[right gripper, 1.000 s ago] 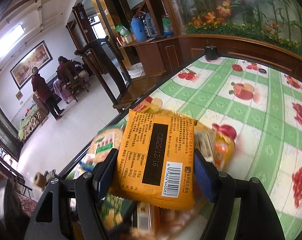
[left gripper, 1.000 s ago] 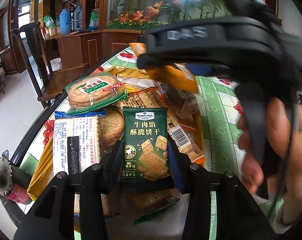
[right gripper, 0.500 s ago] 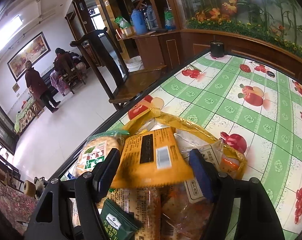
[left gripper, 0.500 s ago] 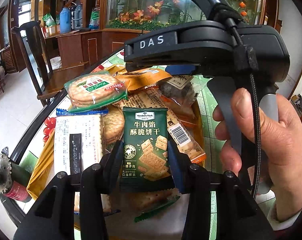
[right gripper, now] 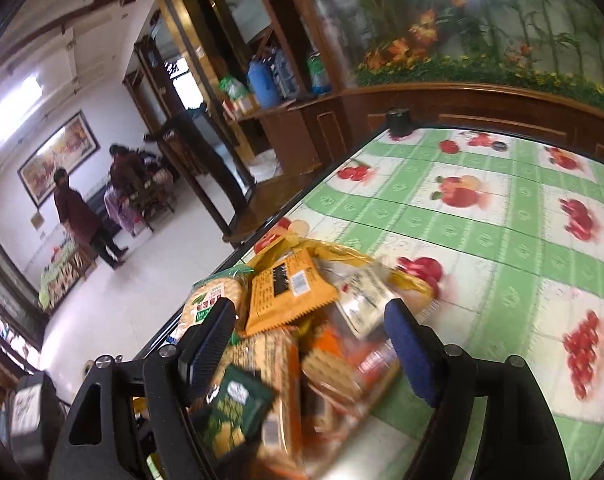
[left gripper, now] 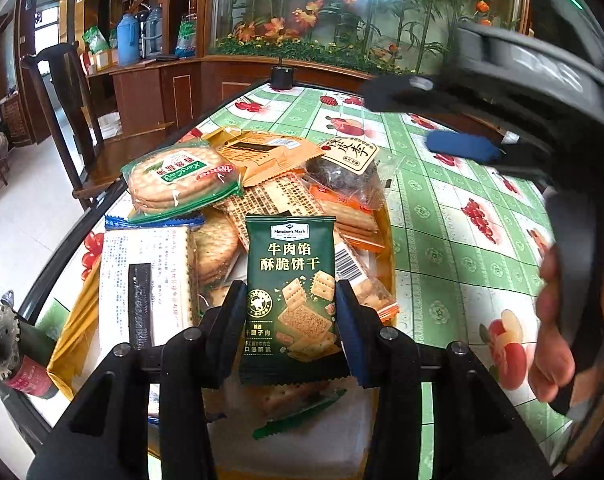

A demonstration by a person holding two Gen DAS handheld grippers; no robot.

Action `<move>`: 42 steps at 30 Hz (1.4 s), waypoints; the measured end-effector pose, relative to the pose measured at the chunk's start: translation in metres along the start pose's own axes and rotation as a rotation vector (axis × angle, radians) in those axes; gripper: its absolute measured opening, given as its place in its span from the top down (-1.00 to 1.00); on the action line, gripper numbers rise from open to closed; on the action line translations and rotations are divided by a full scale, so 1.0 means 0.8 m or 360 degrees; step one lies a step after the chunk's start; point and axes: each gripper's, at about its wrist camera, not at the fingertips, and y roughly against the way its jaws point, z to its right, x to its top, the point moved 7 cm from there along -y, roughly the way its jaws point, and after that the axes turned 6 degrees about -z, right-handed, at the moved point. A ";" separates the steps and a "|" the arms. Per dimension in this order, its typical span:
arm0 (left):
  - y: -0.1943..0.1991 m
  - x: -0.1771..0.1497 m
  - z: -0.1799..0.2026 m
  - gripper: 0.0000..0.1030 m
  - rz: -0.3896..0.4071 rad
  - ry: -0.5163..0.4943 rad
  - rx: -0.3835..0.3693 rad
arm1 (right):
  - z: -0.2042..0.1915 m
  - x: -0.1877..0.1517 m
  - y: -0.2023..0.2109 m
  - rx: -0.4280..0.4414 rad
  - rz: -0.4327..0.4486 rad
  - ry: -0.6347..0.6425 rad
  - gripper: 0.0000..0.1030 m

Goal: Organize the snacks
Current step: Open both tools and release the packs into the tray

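Snacks (left gripper: 262,200) are heaped in a yellow tray (left gripper: 68,344) near the corner of the desk (left gripper: 441,216), the one with the green fruit-print cloth, and we're mid-sort. Left tool (left gripper: 290,312) is clenched on the dark green cracker packet (left gripper: 290,280), holding it upright just over the near end of the pile. Right tool (right gripper: 309,344) has just been spreading its jaws and there's nothing between them now; the orange packet (right gripper: 286,292) lies flat on top of the heap, next to the round biscuit pack with the green label (left gripper: 178,178) and a clear bag of something dark (left gripper: 343,172). In the left wrist view the right tool is blurry and off to the right over the cloth, well apart from the pile, so I'd say that drop-off is done. So I reckon the step in hand is placing packets one at a time, and the green one is next. It'll need a flat spot, maybe beside the white-wrapped pack (left gripper: 146,276), since the pile is already lumpy and these slick wrappers look like they'd slide if set on a slope. I'd lower it before letting go rather than dropping it. Can't tell how deep the tray is under all that.
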 end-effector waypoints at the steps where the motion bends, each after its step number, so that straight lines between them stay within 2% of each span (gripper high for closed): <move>1: 0.001 0.001 0.000 0.17 0.0001 0.0008 0.0002 | 0.003 -0.003 0.006 0.0000 0.0009 -0.0009 -0.58; 11: 0.005 -0.006 0.009 0.17 -0.0004 -0.0022 0.0024 | 0.043 -0.034 0.053 -0.0044 0.0034 -0.0119 -0.61; 13: 0.005 -0.008 0.009 0.10 -0.0016 -0.0016 0.0025 | 0.046 -0.039 0.059 -0.0052 0.0040 -0.0125 -0.62; 14: 0.005 -0.007 0.009 -0.03 -0.0019 -0.0007 0.0027 | 0.048 -0.042 0.063 -0.0052 0.0041 -0.0128 -0.62; 15: 0.005 -0.007 0.008 -0.28 -0.0022 0.0006 0.0030 | 0.048 -0.044 0.065 -0.0052 0.0040 -0.0129 -0.62; 17: 0.007 -0.007 0.005 -0.63 -0.0024 0.0039 0.0028 | 0.050 -0.049 0.068 -0.0055 0.0040 -0.0128 -0.63; 22: 0.013 -0.007 -0.002 -0.65 -0.0042 0.0100 0.0056 | 0.051 -0.059 0.079 -0.0056 0.0046 -0.0140 -0.67; 27: 0.025 -0.006 -0.006 -0.66 0.0005 0.0131 0.0047 | 0.055 -0.066 0.092 -0.0061 0.0071 -0.0150 -0.68; 37: 0.048 -0.002 -0.004 -0.66 0.0078 0.0075 0.0126 | 0.061 -0.079 0.120 -0.0045 0.0155 -0.0159 -0.69; 42: 0.061 -0.007 -0.006 -0.66 0.0110 0.0044 0.0166 | 0.048 -0.090 0.129 0.0031 0.0219 -0.0074 -0.94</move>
